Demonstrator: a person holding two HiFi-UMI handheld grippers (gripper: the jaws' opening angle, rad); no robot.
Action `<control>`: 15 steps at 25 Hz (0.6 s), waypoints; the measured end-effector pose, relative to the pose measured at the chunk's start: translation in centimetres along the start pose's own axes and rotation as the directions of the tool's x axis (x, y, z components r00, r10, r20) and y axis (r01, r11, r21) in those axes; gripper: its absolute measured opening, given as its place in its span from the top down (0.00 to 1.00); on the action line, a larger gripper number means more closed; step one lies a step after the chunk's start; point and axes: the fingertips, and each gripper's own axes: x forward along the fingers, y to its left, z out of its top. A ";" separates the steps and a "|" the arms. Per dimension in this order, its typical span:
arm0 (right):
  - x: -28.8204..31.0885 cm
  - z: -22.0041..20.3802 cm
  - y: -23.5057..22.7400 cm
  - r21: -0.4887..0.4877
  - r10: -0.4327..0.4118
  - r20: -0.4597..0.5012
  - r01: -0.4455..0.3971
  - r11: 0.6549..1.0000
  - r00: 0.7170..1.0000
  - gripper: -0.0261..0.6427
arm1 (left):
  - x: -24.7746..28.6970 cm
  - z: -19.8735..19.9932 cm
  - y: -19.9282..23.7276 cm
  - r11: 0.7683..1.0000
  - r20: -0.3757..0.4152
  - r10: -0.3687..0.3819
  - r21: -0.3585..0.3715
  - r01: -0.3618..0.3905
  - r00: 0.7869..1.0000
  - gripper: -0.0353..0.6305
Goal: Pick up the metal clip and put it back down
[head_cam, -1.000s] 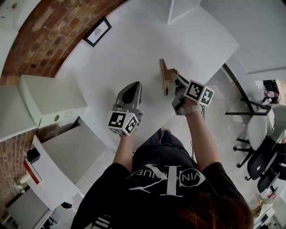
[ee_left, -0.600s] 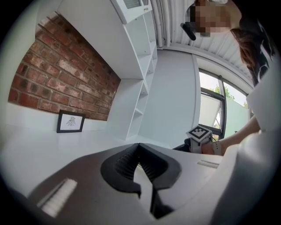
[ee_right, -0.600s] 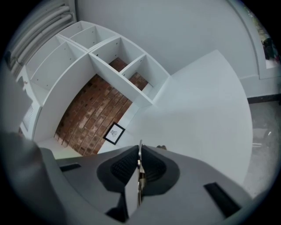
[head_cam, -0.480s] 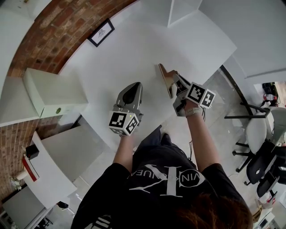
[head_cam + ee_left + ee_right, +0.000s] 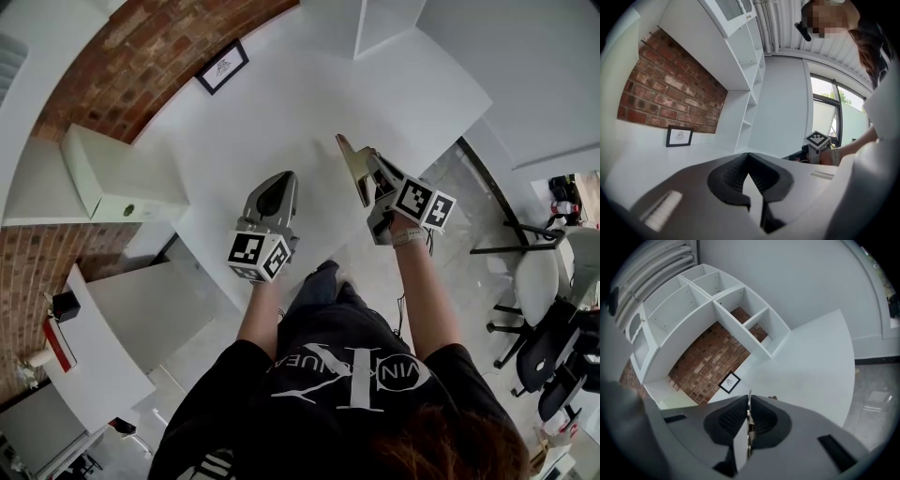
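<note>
Right hand-held gripper (image 5: 749, 404): jaws closed narrow on the metal clip (image 5: 741, 444), whose thin edge stands upright between the two ribbed pads (image 5: 729, 420).
Metal clip: seen from the head view it is a flat, brownish plate (image 5: 352, 167) standing on edge, sticking out past the right hand-held gripper (image 5: 373, 178) over the near right part of the bench (image 5: 281, 103). I cannot tell whether its lower edge touches the bench.
Left hand-held gripper (image 5: 749, 157): jaws brought together at the tips, with nothing between them.
Left hand-held gripper, place: it lies low over the near edge of the bench (image 5: 275, 192), well apart from the clip and to its left.
Marker cube: one on the back of each gripper, left (image 5: 257, 256) and right (image 5: 422, 200). The right one also shows in the left gripper view (image 5: 817, 139).
Bench: white, with no other loose thing near the grippers.
Framed picture (image 5: 222, 67): it stands at the far edge of the bench against the brick wall (image 5: 159, 47).
Shelf unit (image 5: 717, 301): white open compartments above the brick wall.
</note>
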 end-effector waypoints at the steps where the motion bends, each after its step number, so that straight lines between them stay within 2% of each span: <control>1: -0.3 0.0 0.2 -0.006 0.002 0.004 -0.002 1.000 1.000 0.92 | -0.3 0.0 -0.1 1.000 0.001 0.003 0.000 -0.003 1.000 0.93; 15: -4.3 0.8 2.7 -0.096 0.045 0.049 -0.040 0.995 0.998 0.92 | -3.7 1.4 -1.9 0.998 0.051 0.052 0.016 -0.053 0.997 0.93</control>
